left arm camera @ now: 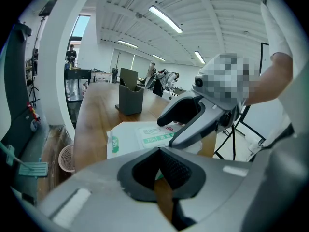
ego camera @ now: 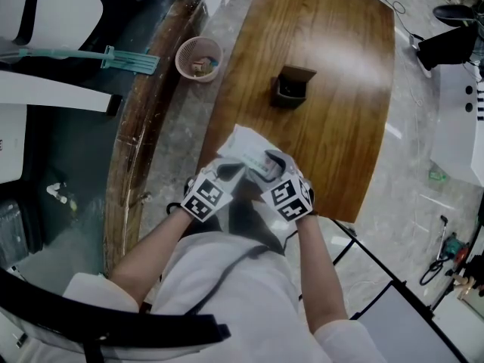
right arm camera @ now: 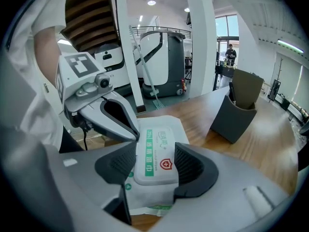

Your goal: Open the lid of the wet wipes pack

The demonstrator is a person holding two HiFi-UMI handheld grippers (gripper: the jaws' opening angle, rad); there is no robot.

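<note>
The white wet wipes pack (ego camera: 242, 151) with green print lies at the near edge of the wooden table (ego camera: 333, 44). In the right gripper view its white lid (right arm camera: 155, 159) fills the gap between my right gripper's (right arm camera: 155, 166) two dark pads, which press on both of its sides. My left gripper (left arm camera: 161, 173) meets the pack's near left edge with its jaws almost together; a sliver of green print shows in the gap. The left gripper's tip (right arm camera: 133, 129) touches the lid's left side. The lid lies flat on the pack (left arm camera: 140, 134).
A dark grey open box (ego camera: 291, 88) stands mid-table beyond the pack. A pink waste basket (ego camera: 198, 57) sits on the floor left of the table. A black stand's legs (ego camera: 363, 255) are at the near right.
</note>
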